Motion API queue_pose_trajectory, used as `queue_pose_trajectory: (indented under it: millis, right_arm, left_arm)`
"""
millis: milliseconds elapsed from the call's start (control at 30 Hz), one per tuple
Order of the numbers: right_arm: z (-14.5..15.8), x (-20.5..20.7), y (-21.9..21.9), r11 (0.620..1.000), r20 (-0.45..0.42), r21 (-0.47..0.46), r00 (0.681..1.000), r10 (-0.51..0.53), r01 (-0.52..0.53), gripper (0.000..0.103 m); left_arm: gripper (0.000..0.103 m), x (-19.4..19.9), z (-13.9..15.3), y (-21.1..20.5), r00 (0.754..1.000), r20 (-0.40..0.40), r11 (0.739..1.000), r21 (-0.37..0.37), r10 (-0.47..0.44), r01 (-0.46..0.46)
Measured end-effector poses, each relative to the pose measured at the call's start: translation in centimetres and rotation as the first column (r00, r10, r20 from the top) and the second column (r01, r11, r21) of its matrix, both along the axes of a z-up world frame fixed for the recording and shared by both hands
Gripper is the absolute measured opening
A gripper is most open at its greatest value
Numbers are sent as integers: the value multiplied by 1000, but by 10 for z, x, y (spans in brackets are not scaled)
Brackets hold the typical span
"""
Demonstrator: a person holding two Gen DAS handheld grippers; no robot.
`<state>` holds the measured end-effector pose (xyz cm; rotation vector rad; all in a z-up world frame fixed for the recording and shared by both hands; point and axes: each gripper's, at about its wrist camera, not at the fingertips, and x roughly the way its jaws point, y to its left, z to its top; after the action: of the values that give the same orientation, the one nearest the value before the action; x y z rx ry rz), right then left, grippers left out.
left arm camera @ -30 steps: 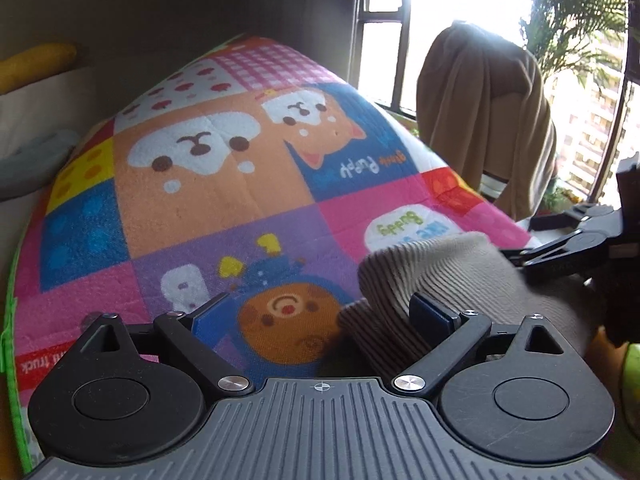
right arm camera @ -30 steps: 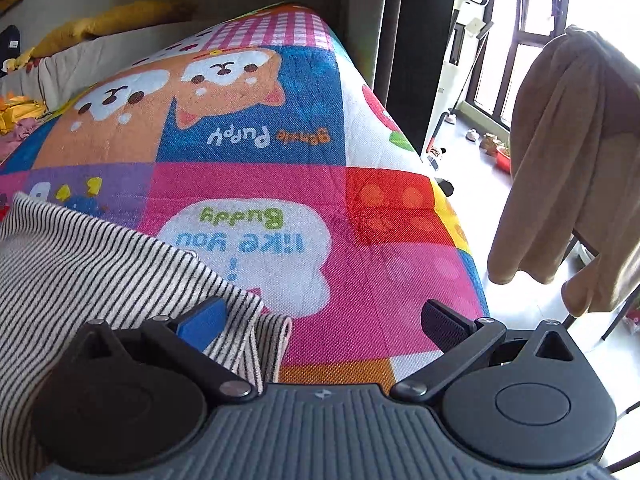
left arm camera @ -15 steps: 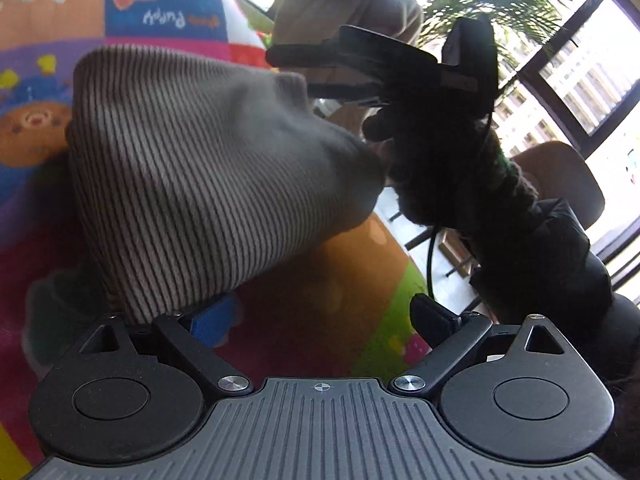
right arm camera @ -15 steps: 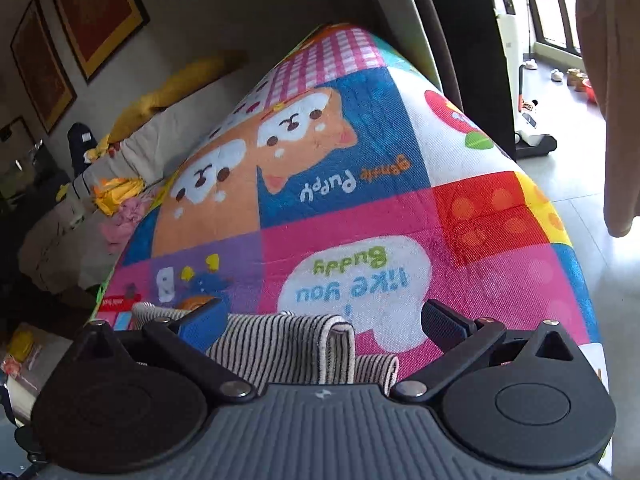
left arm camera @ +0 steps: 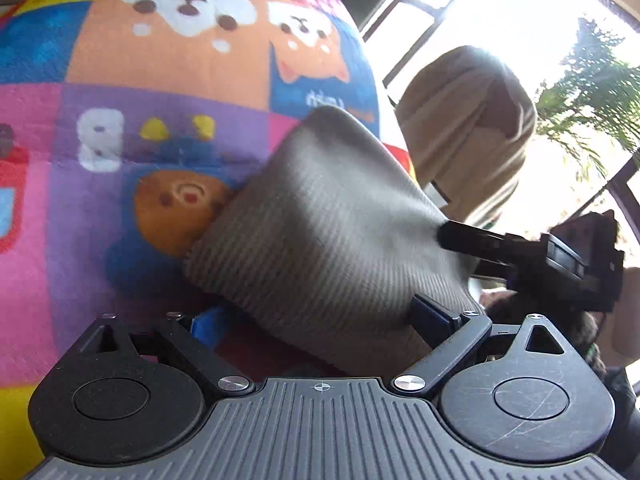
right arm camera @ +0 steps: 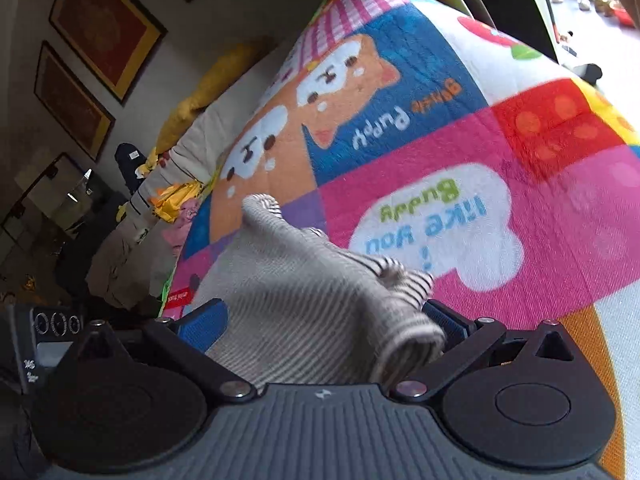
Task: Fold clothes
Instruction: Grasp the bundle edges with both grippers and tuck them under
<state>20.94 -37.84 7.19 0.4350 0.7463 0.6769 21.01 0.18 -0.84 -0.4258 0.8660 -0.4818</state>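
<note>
Left gripper (left arm camera: 320, 316), lower centre of its view: fingers spread wide, striped garment (left arm camera: 332, 232) lying between them but not visibly pinched. Right gripper (right arm camera: 324, 320): fingers also wide apart, a rolled fold of the same cloth bulging between; in the left view its black fingers (left arm camera: 472, 236) at right edge seem to meet the cloth, clamping cannot be told. Garment drapes over a cartoon blanket (left arm camera: 120, 120), part lifted. Judged soft, light, limp, not slippery; best taken at hems or corners. Long axis runs roughly lower right to upper left in right view.
</note>
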Motion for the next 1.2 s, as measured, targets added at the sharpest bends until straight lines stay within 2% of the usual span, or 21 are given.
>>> queue_pose_trajectory:
  millis: [133,167,267,367,433,567,700,767,933,1000,1067,1133,1200]
  right_arm:
    - [29,5,-7,993,117,-88,991,-71,82,103]
    - [30,12,-9,992,112,-96,991,-76,87,103]
    - [8,39,-13,1000,-31,-4,999,-20,20,103]
    - [-25,52,-3,999,-149,37,989,0,5,103]
    - [-32,46,3,999,-156,49,988,15,-7,103]
    - [-37,28,8,996,-184,91,982,36,-19,103]
    - [-38,7,17,994,-206,109,977,46,-23,103]
    - [-40,-4,24,989,-229,146,972,60,-26,103]
    - [-42,-33,47,964,-272,237,945,182,-118,103]
    - [-35,-42,52,967,-251,195,945,210,-163,103]
    - [-19,-48,50,983,-181,86,968,175,-162,103]
    - [2,-50,46,994,-85,-18,991,102,-104,103]
    - [25,-47,43,995,21,-104,1000,15,-13,103]
  left_arm:
    - [97,1,-1,-1,1000,-16,1000,8,-4,4]
    - [97,-2,-2,-4,1000,-23,1000,-3,-21,21]
    - [97,-11,-6,-11,994,-55,993,-72,-99,95]
    - [97,-13,-10,-27,988,-54,986,-84,-146,141]
    - [97,-9,-13,-30,990,-56,990,-68,-129,125]
    - [97,-2,-12,-21,993,-67,991,-94,-101,95]
    - [97,-3,-4,-5,998,-16,998,-39,-53,52]
    - [97,-6,4,7,1000,18,1000,-1,-21,21]
    - [97,-16,21,24,996,92,992,121,13,-24]
    - [98,-21,22,24,995,99,990,144,-11,-3]
    - [98,-26,24,24,993,115,986,168,-32,12]
    - [98,-31,26,25,990,134,981,193,-52,26]
    - [98,-34,27,22,986,152,975,222,-69,34]
